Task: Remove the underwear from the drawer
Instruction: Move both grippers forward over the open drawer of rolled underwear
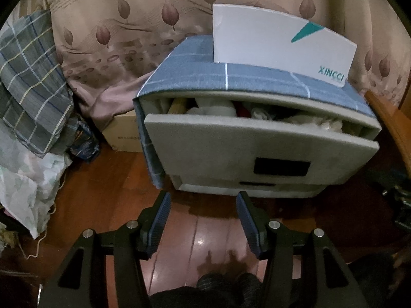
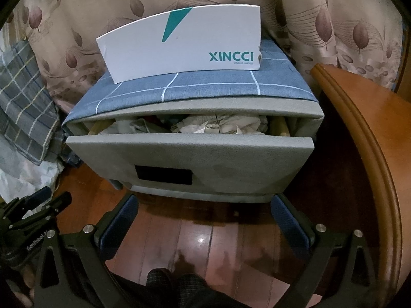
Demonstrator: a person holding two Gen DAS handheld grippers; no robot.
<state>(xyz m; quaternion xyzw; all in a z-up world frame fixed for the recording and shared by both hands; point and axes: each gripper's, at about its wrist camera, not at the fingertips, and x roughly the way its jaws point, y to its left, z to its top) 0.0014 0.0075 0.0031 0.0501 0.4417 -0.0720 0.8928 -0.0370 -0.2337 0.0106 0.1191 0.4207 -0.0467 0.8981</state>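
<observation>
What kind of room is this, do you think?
Probably a bedroom at home. A leaf-patterned curtain hangs behind a small fabric drawer unit whose upper drawer is partly open and stuffed with clothing, and a plaid quilt is heaped beside it on the wooden floor.

Grey drawer front, blue cabinet top with white grid lines; white box with teal lettering; beige curtain with brown leaf print; reddish-brown wooden floor

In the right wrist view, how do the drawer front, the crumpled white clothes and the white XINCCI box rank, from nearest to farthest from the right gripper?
1. drawer front, just ahead of the right gripper.
2. crumpled white clothes, inside the open drawer.
3. white XINCCI box, on top, at the back.
</observation>
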